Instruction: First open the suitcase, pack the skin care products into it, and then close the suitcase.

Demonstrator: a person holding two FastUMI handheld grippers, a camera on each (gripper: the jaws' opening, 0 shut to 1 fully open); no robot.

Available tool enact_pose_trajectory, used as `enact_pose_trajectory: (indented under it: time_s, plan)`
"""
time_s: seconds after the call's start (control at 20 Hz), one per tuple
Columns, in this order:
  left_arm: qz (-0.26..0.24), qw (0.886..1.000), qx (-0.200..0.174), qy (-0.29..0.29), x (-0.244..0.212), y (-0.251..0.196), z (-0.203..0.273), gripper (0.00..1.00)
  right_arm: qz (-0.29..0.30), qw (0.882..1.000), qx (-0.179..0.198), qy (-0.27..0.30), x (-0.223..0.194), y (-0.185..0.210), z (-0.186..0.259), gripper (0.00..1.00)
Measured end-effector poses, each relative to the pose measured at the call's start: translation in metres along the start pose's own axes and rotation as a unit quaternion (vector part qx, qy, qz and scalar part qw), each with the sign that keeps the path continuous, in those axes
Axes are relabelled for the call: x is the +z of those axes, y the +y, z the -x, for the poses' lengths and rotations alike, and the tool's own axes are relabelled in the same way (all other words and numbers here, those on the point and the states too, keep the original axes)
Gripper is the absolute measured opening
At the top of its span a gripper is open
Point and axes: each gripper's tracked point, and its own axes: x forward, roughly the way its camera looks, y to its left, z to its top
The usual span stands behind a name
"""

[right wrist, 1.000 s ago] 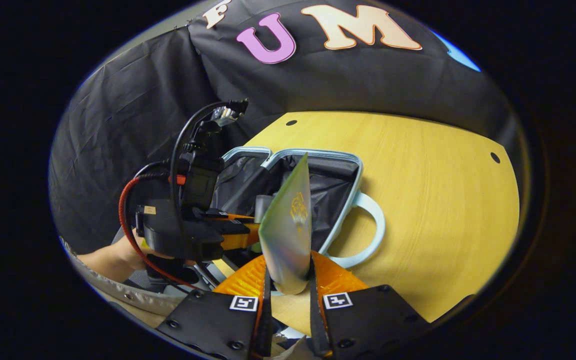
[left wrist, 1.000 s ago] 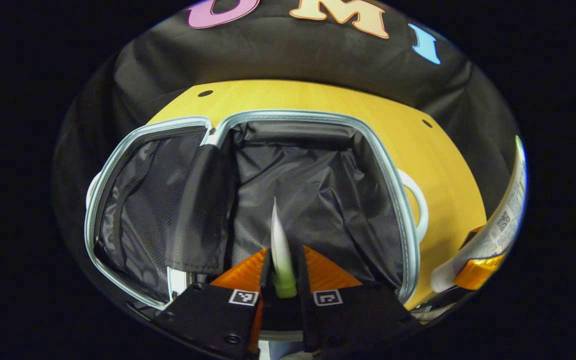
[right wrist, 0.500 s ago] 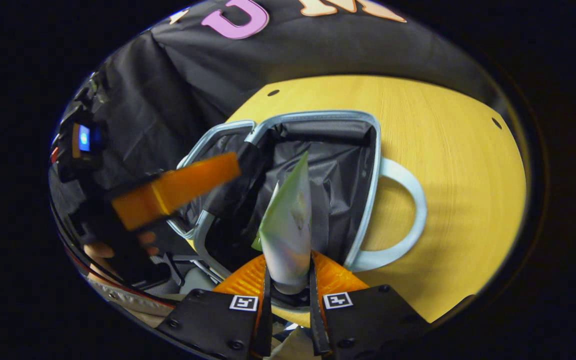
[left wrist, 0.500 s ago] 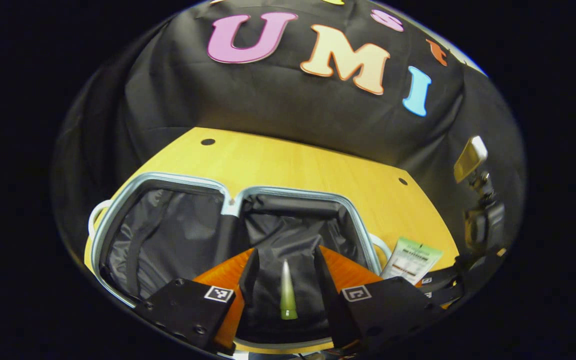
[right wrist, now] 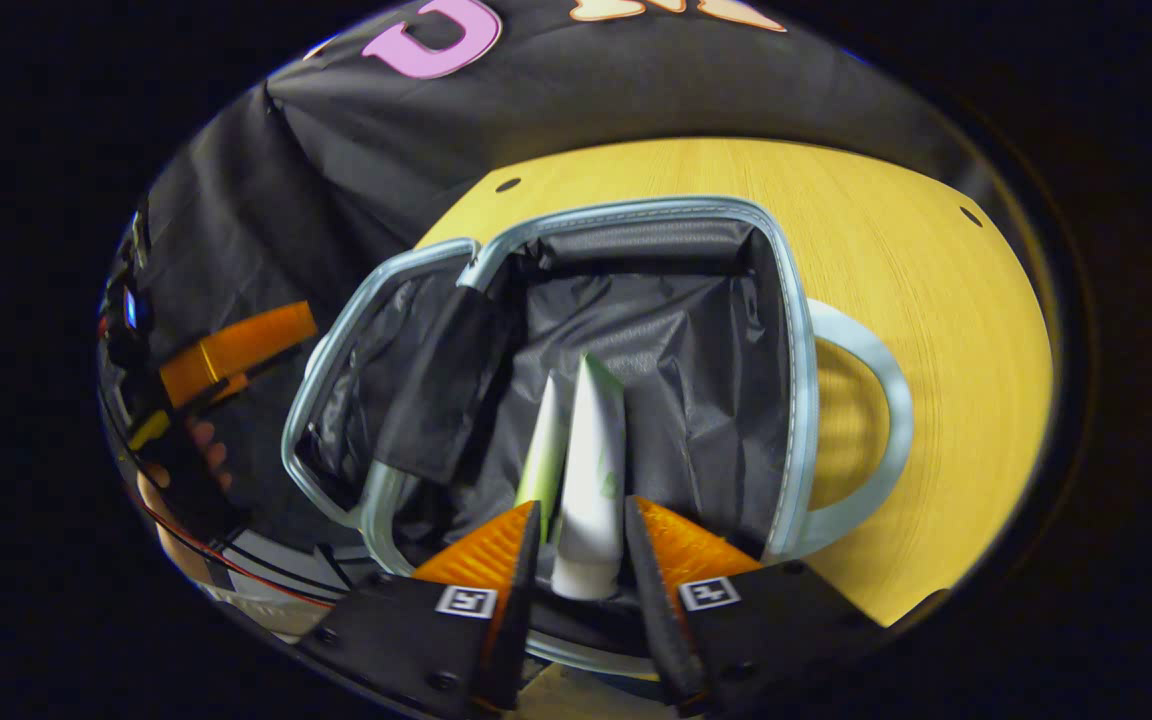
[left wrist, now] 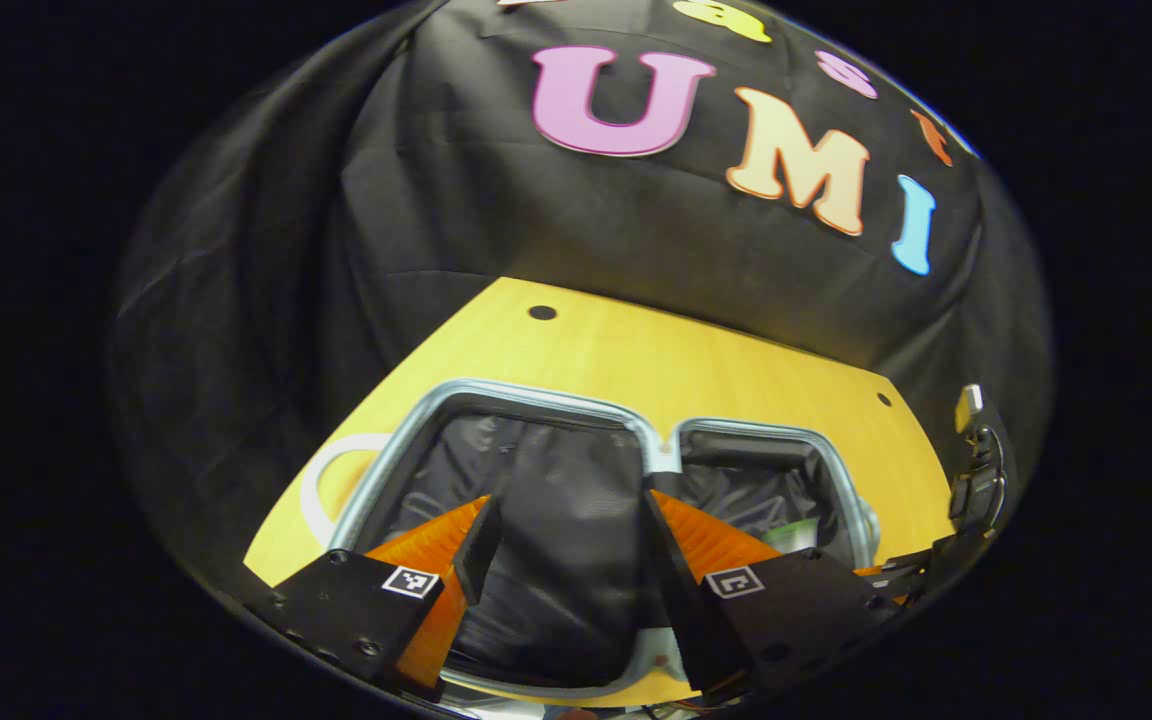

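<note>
Two tubes now lie together in the right half of the open suitcase [right wrist: 801,330]: the green tube [right wrist: 542,462] that the left gripper [left wrist: 566,540] carried a second ago, and beside it the white tube [right wrist: 591,480], which the right gripper [right wrist: 576,545] has just brought down into the lining. The right gripper's orange fingers have parted since half a second ago; gaps show on both sides of the white tube's cap, so I judge it released, though the tube sits between them. The left gripper has pulled back and up, fingers spread wide and holding nothing, and now looks over the suitcase's other half, where a loose fabric flap [left wrist: 561,520] hangs. That puts both products packed, by my reading, leaving only the closing. Before that, the right gripper must clear the shell, and the flap and the pale handle [right wrist: 881,400] lying on the yellow table [right wrist: 936,260] could catch as the halves fold together.
</note>
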Motion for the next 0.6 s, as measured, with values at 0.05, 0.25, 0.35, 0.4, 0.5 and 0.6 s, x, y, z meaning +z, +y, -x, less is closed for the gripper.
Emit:
enact_pose_trajectory:
  time_s: [0.05, 0.25, 0.35, 0.4, 0.5, 0.6]
  plan:
    - [0.006, 1.0, 0.009, -0.002, 0.002, 0.015, 0.001, 0.82, -0.005, 1.0, 0.002, -0.014, 0.007, 0.004, 0.0, 0.81]
    - [0.019, 0.998, 0.056, -0.007, 0.007, 0.082, 0.002, 0.9, -0.02, 0.996, 0.008, -0.085, 0.039, 0.015, 0.016, 0.98]
    - [0.029, 0.996, 0.082, -0.006, 0.009, 0.12, 0.001, 0.92, -0.025, 0.992, 0.011, -0.122, 0.056, 0.019, 0.028, 0.98]
    - [0.034, 0.995, 0.091, -0.002, 0.007, 0.134, -0.002, 0.93, -0.027, 0.991, 0.01, -0.133, 0.062, 0.02, 0.034, 0.98]
    - [0.041, 0.994, 0.104, 0.007, 0.002, 0.16, -0.008, 0.93, -0.028, 0.988, 0.003, -0.151, 0.068, 0.016, 0.042, 0.98]
    - [0.041, 0.992, 0.115, 0.024, -0.006, 0.181, -0.021, 0.93, -0.029, 0.987, -0.009, -0.16, 0.068, 0.01, 0.051, 0.98]
